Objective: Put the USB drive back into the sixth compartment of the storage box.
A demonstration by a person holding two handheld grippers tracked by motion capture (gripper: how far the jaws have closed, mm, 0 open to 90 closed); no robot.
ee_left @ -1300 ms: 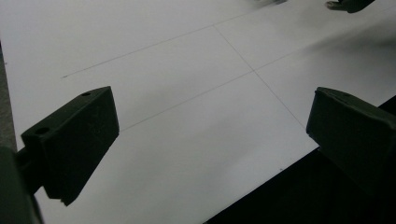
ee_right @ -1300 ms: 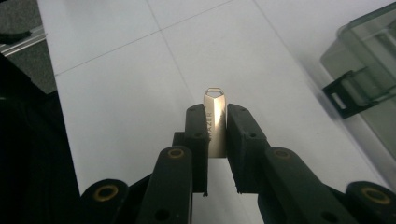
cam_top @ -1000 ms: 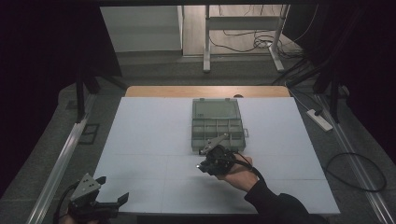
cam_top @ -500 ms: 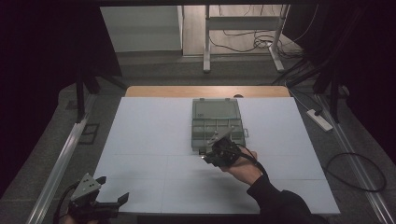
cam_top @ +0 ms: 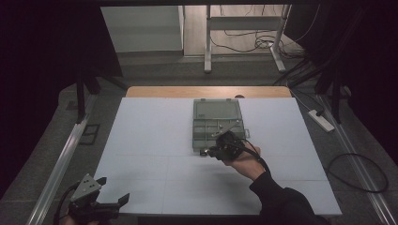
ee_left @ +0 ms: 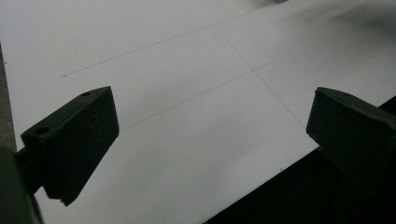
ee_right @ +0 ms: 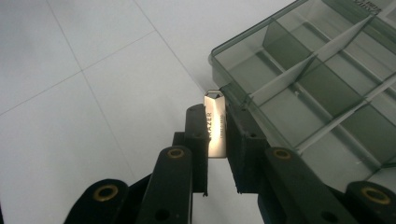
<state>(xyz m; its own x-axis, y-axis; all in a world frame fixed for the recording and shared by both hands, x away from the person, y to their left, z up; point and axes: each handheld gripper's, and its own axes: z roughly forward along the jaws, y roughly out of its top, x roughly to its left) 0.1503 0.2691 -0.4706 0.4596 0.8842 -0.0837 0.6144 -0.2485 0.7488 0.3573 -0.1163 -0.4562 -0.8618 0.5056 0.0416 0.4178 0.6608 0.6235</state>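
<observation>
1. The right tongs (ee_right: 215, 140) are pinching a small flat metal piece (ee_right: 215, 128), silver and upright, with lettering running along its face; the piece is sticking up just past the tips of the two black jaws.
2. In the right gripper view, the metal piece is sitting right at the near corner of a clear plastic box (ee_right: 322, 88) with divided compartments, close against its wall; whether the two are touching cannot be told.
3. Seen from above, the right tongs (cam_top: 220, 149) are hovering at the box's (cam_top: 218, 123) near edge, around the middle of the white desk (cam_top: 150, 140), with the person's hand (cam_top: 244, 159) and dark sleeve (cam_top: 286, 206) reaching in from the desk's near edge.
4. The box is lying toward the far edge of the desk, its lid flat behind it.
5. The left tongs (cam_top: 101, 199) are resting at the near left corner of the desk, well apart from the box.
6. In the left gripper view, the left tongs (ee_left: 210, 140) are standing spread wide, with bare white desk (ee_left: 187, 84) between the jaws.
</observation>
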